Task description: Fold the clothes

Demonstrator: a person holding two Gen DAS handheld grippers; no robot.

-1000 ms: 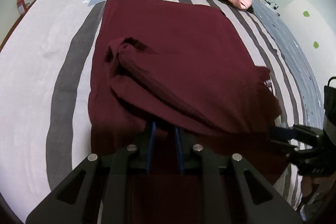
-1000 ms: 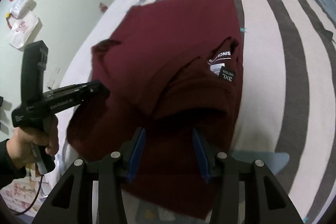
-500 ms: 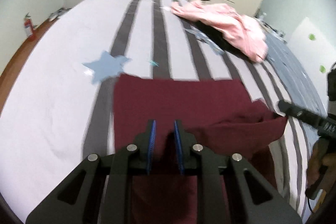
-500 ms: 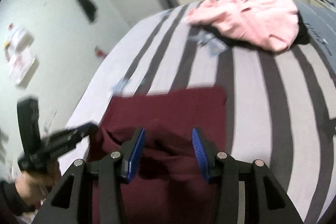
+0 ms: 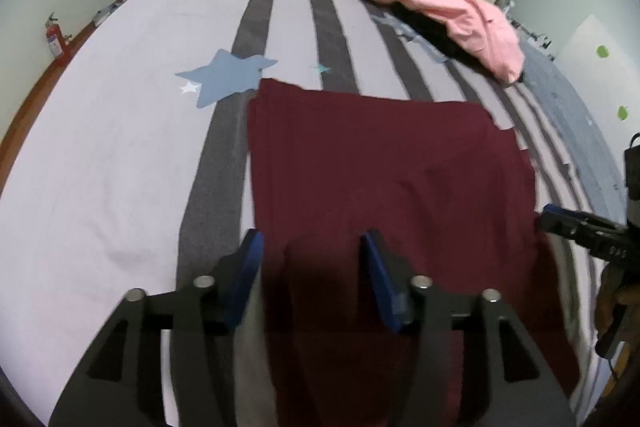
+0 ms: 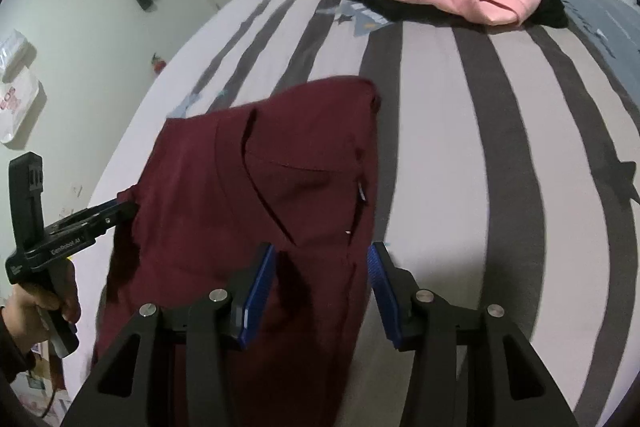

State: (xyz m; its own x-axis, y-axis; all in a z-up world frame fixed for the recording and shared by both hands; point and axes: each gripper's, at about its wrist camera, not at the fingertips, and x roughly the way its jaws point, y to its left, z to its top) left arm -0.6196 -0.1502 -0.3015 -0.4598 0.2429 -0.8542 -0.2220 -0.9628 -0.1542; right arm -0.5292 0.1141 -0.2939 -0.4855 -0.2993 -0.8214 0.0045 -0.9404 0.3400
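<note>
Striped bed (image 5: 120, 155) bears the maroon garment (image 5: 380, 163), folded over at its middle. Left gripper (image 5: 312, 267) jaws have just been opening, cloth between, unpinched. Right gripper (image 6: 320, 279) stands apart. Fold release underway; smoothing judged next.

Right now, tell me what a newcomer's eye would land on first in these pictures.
The dark red shirt stands out first, spread in the middle of the striped bed and reaching down between both pairs of blue fingers. Next comes the pink garment, crumpled on something black at the bed's far right. A blue star is printed on the cover just beyond the shirt's far left corner.
</note>
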